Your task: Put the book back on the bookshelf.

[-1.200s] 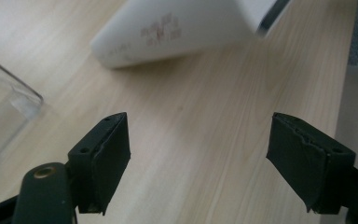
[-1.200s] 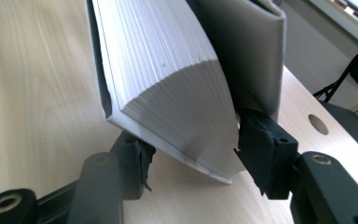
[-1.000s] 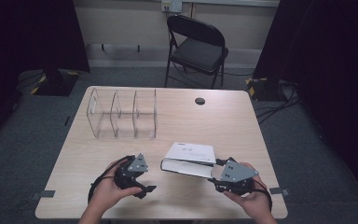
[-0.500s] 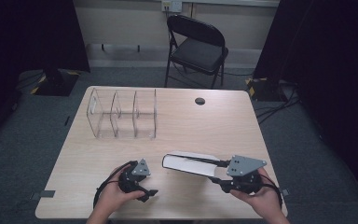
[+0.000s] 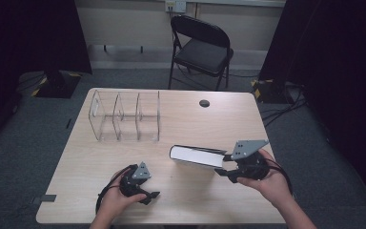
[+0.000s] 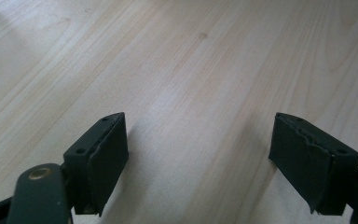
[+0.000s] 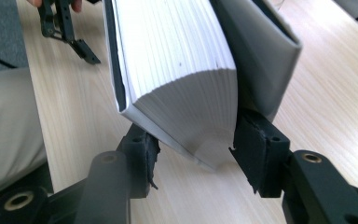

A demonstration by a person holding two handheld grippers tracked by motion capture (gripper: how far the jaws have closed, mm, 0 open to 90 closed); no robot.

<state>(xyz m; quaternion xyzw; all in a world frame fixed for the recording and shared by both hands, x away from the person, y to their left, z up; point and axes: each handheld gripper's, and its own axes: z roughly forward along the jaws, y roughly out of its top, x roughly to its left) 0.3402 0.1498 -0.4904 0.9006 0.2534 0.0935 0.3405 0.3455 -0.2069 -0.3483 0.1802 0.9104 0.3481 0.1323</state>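
A thick book (image 5: 198,156) with white pages and a dark cover hangs above the table's front right, turned on its side with the page edge up. My right gripper (image 5: 221,167) is shut on its near end; its jaws have just been closing on it. In the right gripper view the pads squeeze the book (image 7: 182,70) from both covers, with the right gripper (image 7: 193,158) at its lower corner. My left gripper (image 5: 150,196) rests low at the front left, open. In the left gripper view the left gripper (image 6: 200,158) has only bare wood between its jaws.
A clear divided organizer (image 5: 124,117) stands at the back left of the wooden table (image 5: 124,162). A round cable hole (image 5: 204,103) sits near the far edge. A black folding chair (image 5: 202,50) stands behind the table. The left gripper (image 7: 67,28) appears far off in the right gripper view.
The book lay flat on the table with its white cover up; now the right gripper has lifted it and tipped it on edge. The left hand has sunk slightly toward the table.
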